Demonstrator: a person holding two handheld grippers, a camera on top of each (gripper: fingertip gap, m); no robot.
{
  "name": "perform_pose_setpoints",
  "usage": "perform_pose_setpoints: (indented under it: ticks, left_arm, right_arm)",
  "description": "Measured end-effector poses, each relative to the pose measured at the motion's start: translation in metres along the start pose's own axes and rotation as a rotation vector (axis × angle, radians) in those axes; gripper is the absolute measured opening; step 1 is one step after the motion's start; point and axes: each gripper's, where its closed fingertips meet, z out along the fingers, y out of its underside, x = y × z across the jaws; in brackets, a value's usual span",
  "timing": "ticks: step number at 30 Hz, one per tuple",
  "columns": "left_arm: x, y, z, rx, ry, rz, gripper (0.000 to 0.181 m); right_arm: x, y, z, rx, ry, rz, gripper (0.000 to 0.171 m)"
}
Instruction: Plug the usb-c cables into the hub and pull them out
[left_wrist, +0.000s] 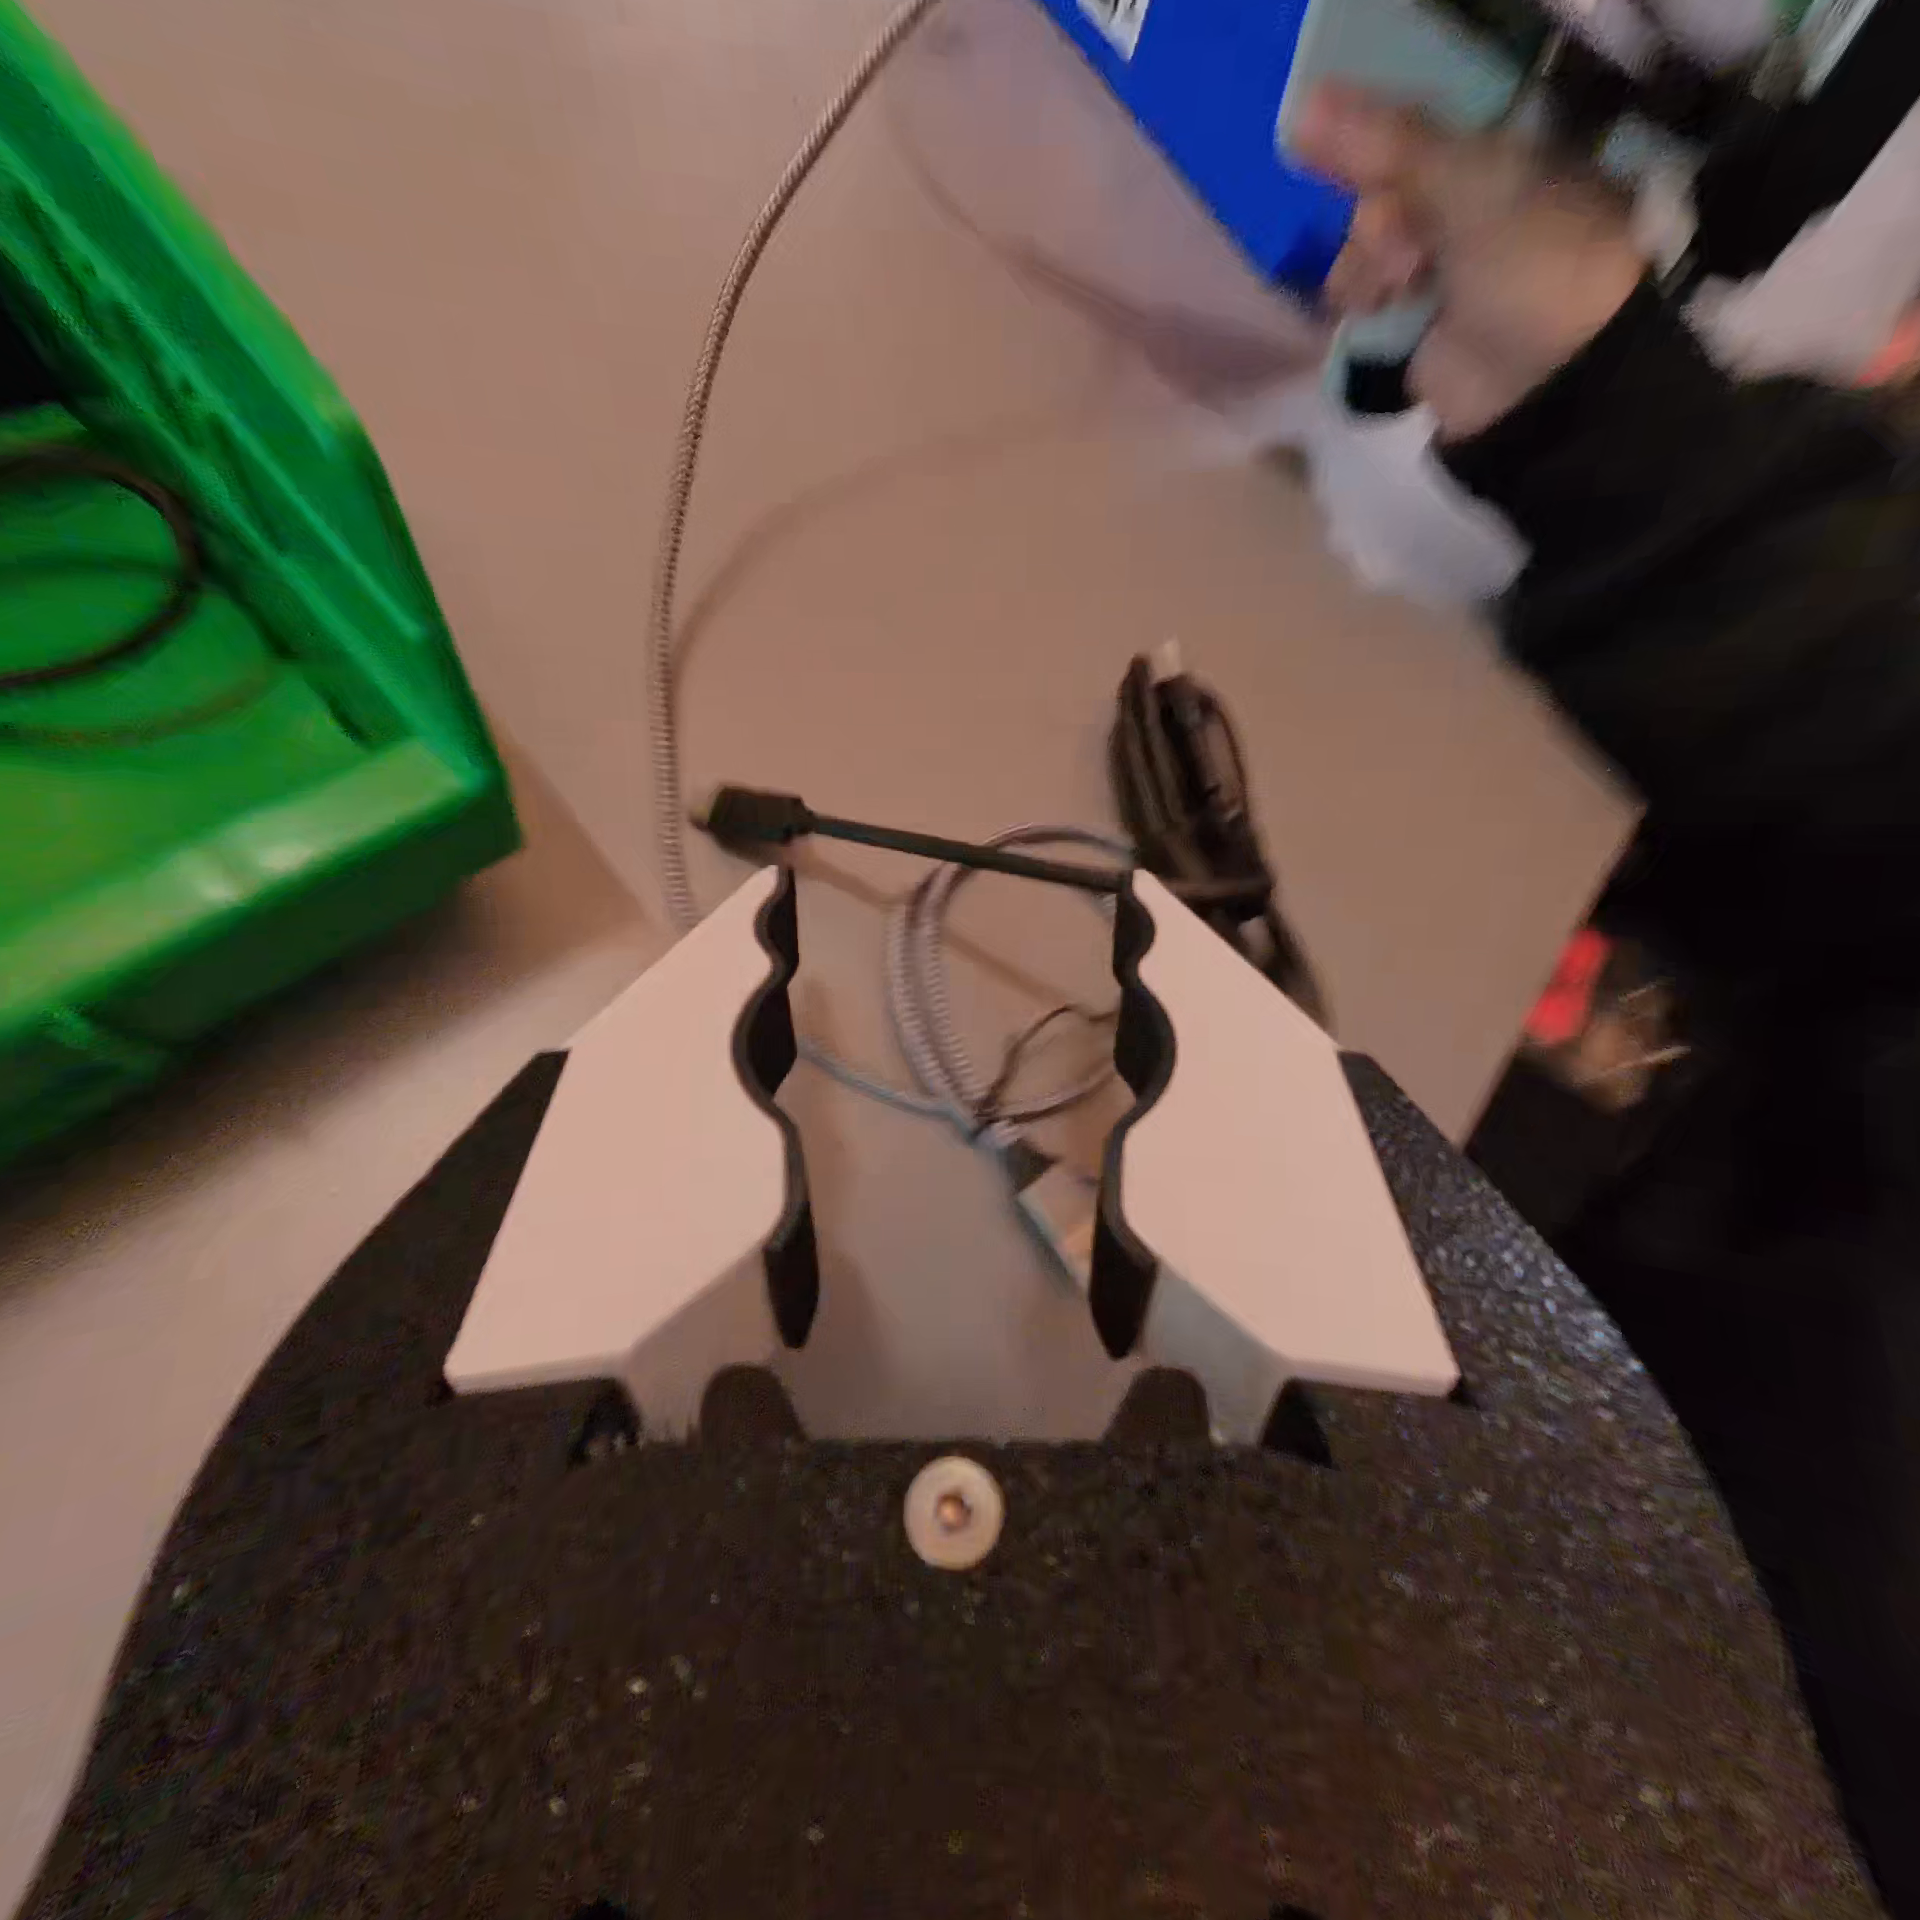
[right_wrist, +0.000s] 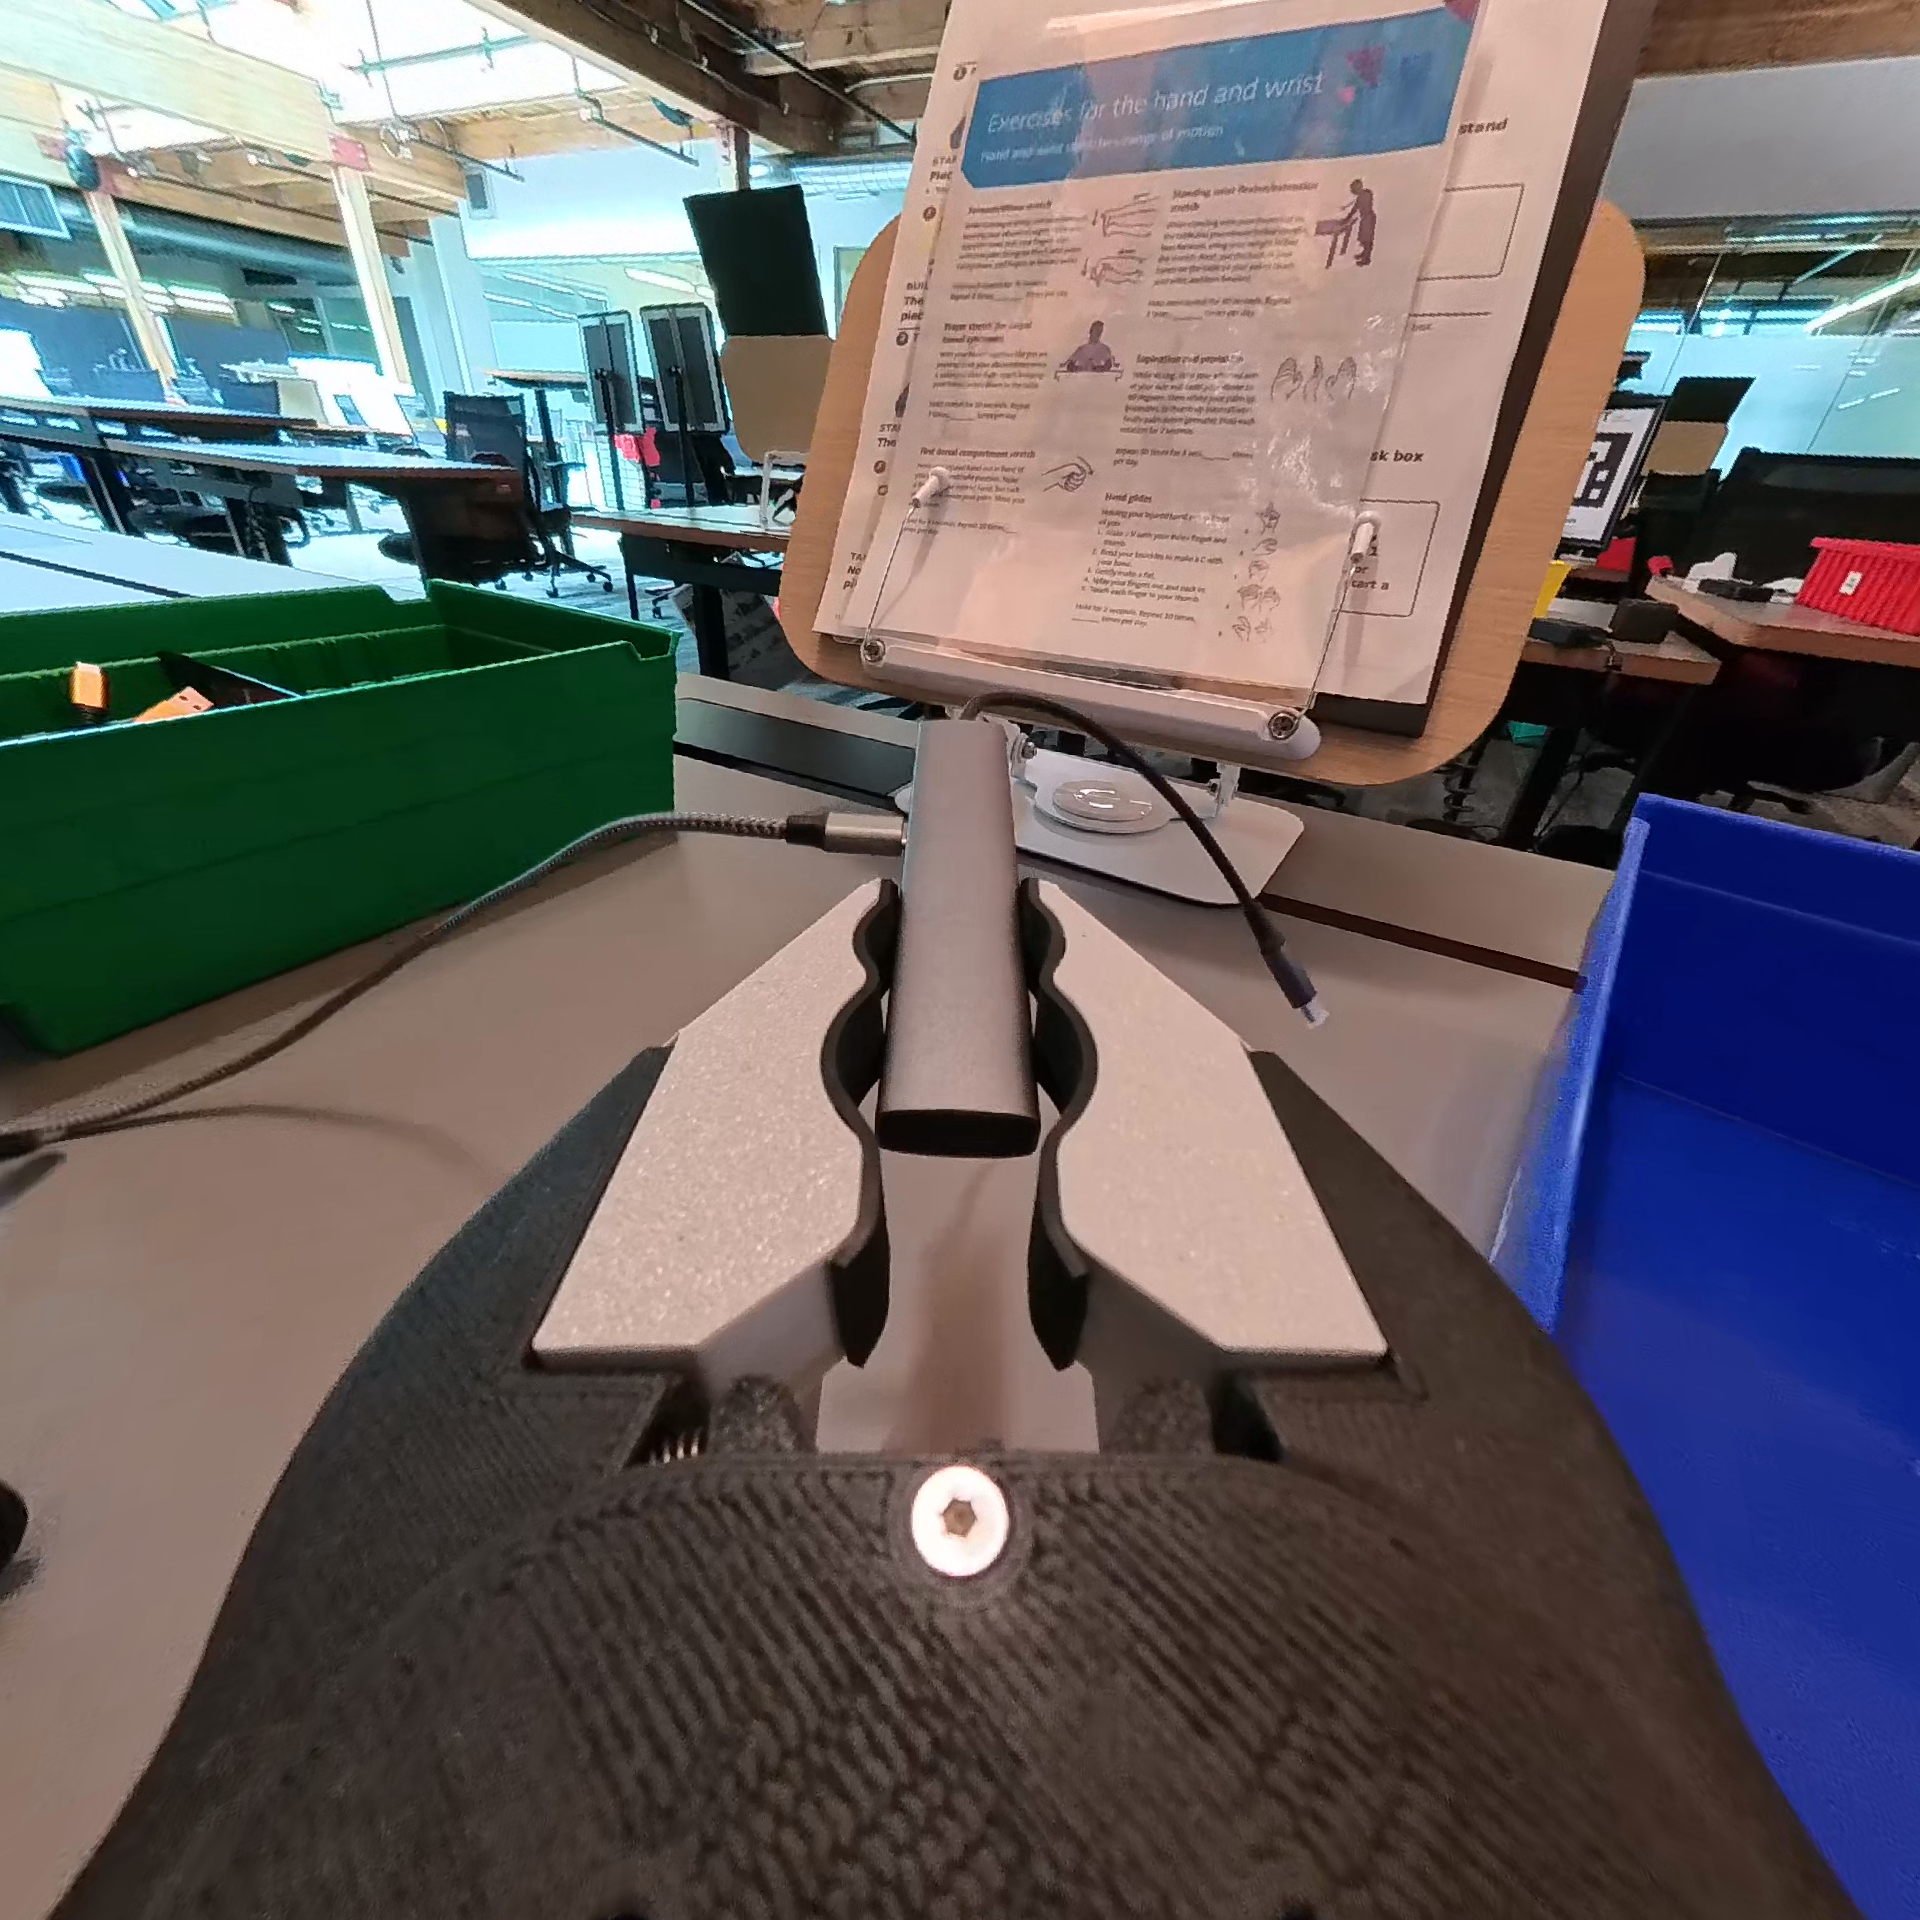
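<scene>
The right gripper (right_wrist: 956, 997) is squeezed shut on the hub (right_wrist: 956, 935). The hub is a long, smooth, gray metal stick. It sits between the two fingers and points straight out past the tips. Its near end is flat and dark. A gray woven cable (right_wrist: 520, 873) is plugged into the hub's left side, just past the left fingertip. It runs off to the left over the table (right_wrist: 364, 1195). A thin black cord (right_wrist: 1195, 831) comes out of the hub's far end and hangs to the right, with its little plug in the air.

The left gripper (left_wrist: 956, 883) is open, with nothing held between the fingers. The insides of the fingers are black and wavy. A black cable (left_wrist: 935, 847) lies sideways, right at the tips. Its plug (left_wrist: 758, 816) is just past the left fingertip and points left. So the cable's long side crosses the gap, and the left gripper is the near one to grab it, probably close to the plug. A loose tangle of gray and thin wires (left_wrist: 935, 997) shows through the gap.

Farther left of the fingers is a green plastic bin (left_wrist: 208, 623). To the right is a blue bin (right_wrist: 1745, 1195). This view is blurry.
</scene>
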Motion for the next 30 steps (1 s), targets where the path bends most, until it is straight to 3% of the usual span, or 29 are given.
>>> perform_pose_setpoints:
  ticks: [2, 5, 11, 16, 20, 26, 30]
  left_arm:
    - [0.008, -0.007, 0.003, 0.062, 0.071, -0.174, 0.058]
    - [0.008, -0.016, 0.004, 0.133, 0.117, -0.283, 0.059]
    - [0.005, -0.008, -0.01, 0.095, 0.084, -0.221, 0.059]
    - [-0.018, 0.012, -0.018, -0.037, -0.128, -0.149, 0.059]
    - [-0.022, 0.004, -0.018, -0.034, -0.211, -0.128, 0.058]
    - [-0.026, -0.012, -0.004, 0.011, -0.23, -0.2, 0.053]
    - [-0.029, -0.003, 0.022, -0.079, -0.231, -0.229, 0.054]
  right_arm:
    - [0.0, 0.002, 0.001, -0.007, 0.002, -0.007, 0.022]
    - [0.0, 0.003, 0.001, -0.013, 0.004, -0.009, 0.022]
    - [0.0, 0.004, 0.002, -0.019, 0.003, -0.006, 0.022]
    - [-0.001, 0.004, 0.002, -0.018, 0.0, -0.007, 0.022]
    - [-0.001, 0.004, 0.002, -0.017, -0.002, -0.006, 0.022]
    - [-0.002, 0.003, 0.002, -0.017, -0.008, -0.007, 0.022]
    - [-0.004, 0.003, 0.003, -0.018, -0.014, -0.009, 0.022]
